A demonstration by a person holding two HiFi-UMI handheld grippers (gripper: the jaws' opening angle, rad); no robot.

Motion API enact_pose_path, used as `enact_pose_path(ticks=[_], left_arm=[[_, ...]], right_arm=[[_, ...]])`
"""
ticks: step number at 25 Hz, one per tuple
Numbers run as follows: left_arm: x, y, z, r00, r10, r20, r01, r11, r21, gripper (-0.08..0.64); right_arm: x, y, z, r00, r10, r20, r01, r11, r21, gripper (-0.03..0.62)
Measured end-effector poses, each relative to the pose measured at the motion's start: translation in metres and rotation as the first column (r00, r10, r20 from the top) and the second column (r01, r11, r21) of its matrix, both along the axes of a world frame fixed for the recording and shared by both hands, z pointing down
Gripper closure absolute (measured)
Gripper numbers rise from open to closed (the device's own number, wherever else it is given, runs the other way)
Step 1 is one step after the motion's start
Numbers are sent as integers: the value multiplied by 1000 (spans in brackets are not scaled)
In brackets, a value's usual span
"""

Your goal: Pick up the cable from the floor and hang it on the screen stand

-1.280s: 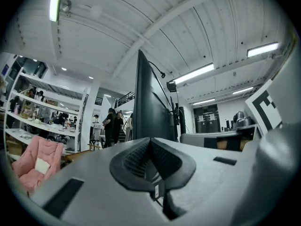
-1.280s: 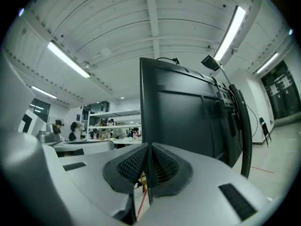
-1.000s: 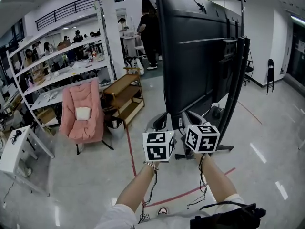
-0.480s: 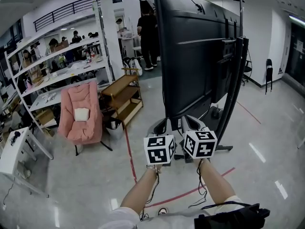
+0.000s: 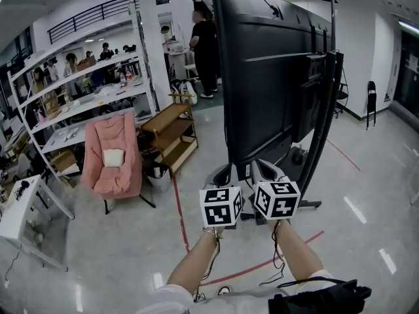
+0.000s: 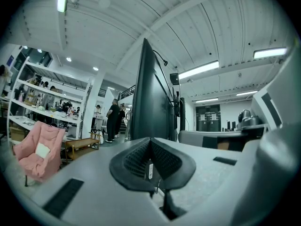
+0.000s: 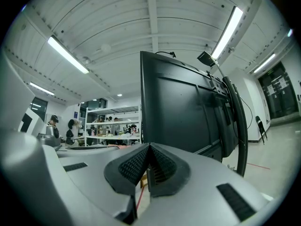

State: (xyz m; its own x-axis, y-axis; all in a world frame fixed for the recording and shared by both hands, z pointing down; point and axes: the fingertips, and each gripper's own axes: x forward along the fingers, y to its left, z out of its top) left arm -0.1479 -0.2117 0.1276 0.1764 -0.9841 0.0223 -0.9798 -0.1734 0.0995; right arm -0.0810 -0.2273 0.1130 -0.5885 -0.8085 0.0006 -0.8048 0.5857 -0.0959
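The tall black screen (image 5: 275, 64) on its dark stand (image 5: 324, 123) rises right in front of me. Both grippers are side by side just before its base (image 5: 308, 203). My left gripper (image 5: 224, 173) (image 6: 150, 166) is shut on a thin black cable (image 6: 158, 188) with a small white tag; the cable hangs below the pads. My right gripper (image 5: 263, 170) (image 7: 148, 173) is shut too, with a thin dark strip of the cable (image 7: 150, 179) pinched between its pads. Black cords (image 5: 213, 260) dangle beside both forearms; where they end is hidden.
A pink chair (image 5: 112, 156) and a low wooden rack (image 5: 171, 133) stand to the left of the stand. White shelving (image 5: 85, 90) lines the far left and a white table (image 5: 19, 208) is nearer. People (image 5: 206, 41) stand behind the screen. Red tape (image 5: 180, 208) crosses the floor.
Both grippers have sunk a little and drawn slightly nearer to me. A person in the background has shifted.
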Motion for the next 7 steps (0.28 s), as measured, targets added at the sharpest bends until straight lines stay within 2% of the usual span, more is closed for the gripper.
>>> enact_pose_path(ticks=[7], left_arm=[[5, 0, -1, 1000, 5, 2, -5, 1000, 5, 557]], right_arm=[[3, -1, -1, 1000, 2, -3, -2, 1000, 7, 574]])
